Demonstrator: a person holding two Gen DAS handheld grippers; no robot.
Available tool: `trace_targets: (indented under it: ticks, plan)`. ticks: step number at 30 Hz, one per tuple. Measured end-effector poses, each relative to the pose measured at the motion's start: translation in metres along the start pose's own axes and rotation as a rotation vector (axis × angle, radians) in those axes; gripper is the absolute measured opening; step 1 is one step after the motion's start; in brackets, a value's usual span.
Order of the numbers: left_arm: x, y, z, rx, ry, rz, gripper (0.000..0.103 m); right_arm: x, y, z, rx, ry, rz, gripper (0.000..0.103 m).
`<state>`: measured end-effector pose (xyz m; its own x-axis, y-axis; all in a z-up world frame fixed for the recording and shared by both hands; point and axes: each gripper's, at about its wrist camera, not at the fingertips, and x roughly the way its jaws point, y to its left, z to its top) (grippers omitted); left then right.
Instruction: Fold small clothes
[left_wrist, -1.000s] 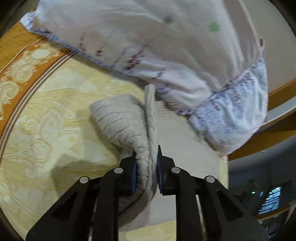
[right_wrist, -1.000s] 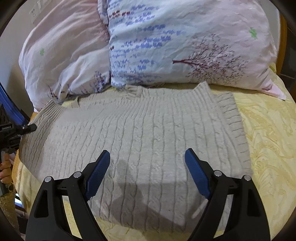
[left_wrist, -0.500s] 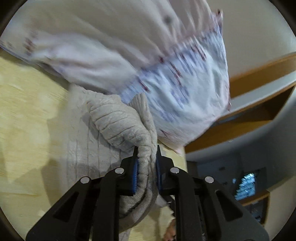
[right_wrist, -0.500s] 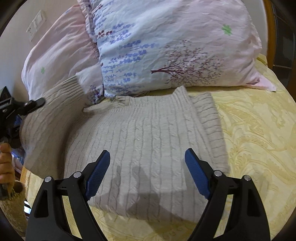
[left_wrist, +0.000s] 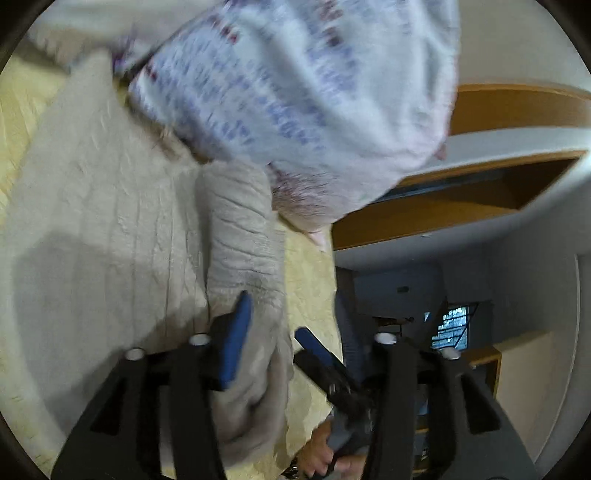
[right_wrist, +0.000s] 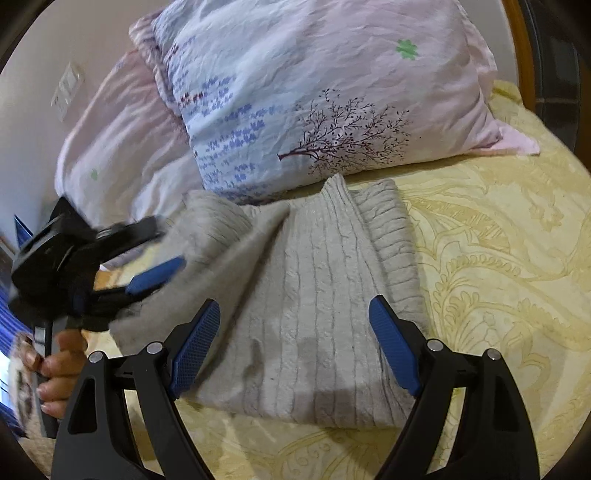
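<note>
Both grippers hang over a grey knitted sweater (right_wrist: 317, 295) that lies on a yellow patterned bedspread (right_wrist: 498, 258), its upper edge against the foot of a flowered pillow (right_wrist: 314, 92); the left gripper (left_wrist: 291, 321) has its jaws spread, one blue pad (left_wrist: 236, 339) lying against a ribbed fold of the sweater (left_wrist: 243, 236) and the other out over the bedspread (left_wrist: 310, 280) with nothing clamped between them; seen from the right wrist camera, that same left gripper (right_wrist: 155, 254) sits at the sweater's left side, where the raised fold slopes down onto the flat body, and the person's left hand (right_wrist: 59, 365) grips its handle at the frame's lower left; the right gripper (right_wrist: 295, 328) is likewise spread wide and grasps nothing, its fingers straddling the near part of the sweater; a second, pinker pillow (right_wrist: 122, 140) leans behind the flowered one, beside a wall switch (right_wrist: 68, 90); the left wrist view is blurred, with wooden shelving (left_wrist: 480, 184) and a window (left_wrist: 452, 326) beyond the bed.
</note>
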<state>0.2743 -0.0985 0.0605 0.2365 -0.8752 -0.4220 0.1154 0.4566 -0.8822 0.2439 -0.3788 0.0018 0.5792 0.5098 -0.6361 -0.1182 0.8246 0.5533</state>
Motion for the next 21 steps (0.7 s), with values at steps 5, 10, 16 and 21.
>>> trace_targets:
  ticks: [5, 10, 16, 21]
  plan:
    - [-0.064, 0.002, -0.005, 0.081, -0.116, 0.114, 0.070, 0.003, -0.010, 0.012, 0.126, 0.035, 0.181, 0.084]
    - [-0.099, 0.038, -0.001, 0.038, -0.180, 0.326, 0.070, 0.028, -0.009, 0.023, 0.207, 0.115, 0.234, 0.075]
    - [-0.093, 0.066, -0.004, 0.008, -0.120, 0.363, 0.070, 0.057, -0.005, 0.025, 0.251, 0.190, 0.227, 0.067]
    - [-0.078, 0.063, -0.008, 0.032, -0.103, 0.364, 0.072, 0.072, -0.008, 0.024, 0.286, 0.215, 0.249, 0.050]
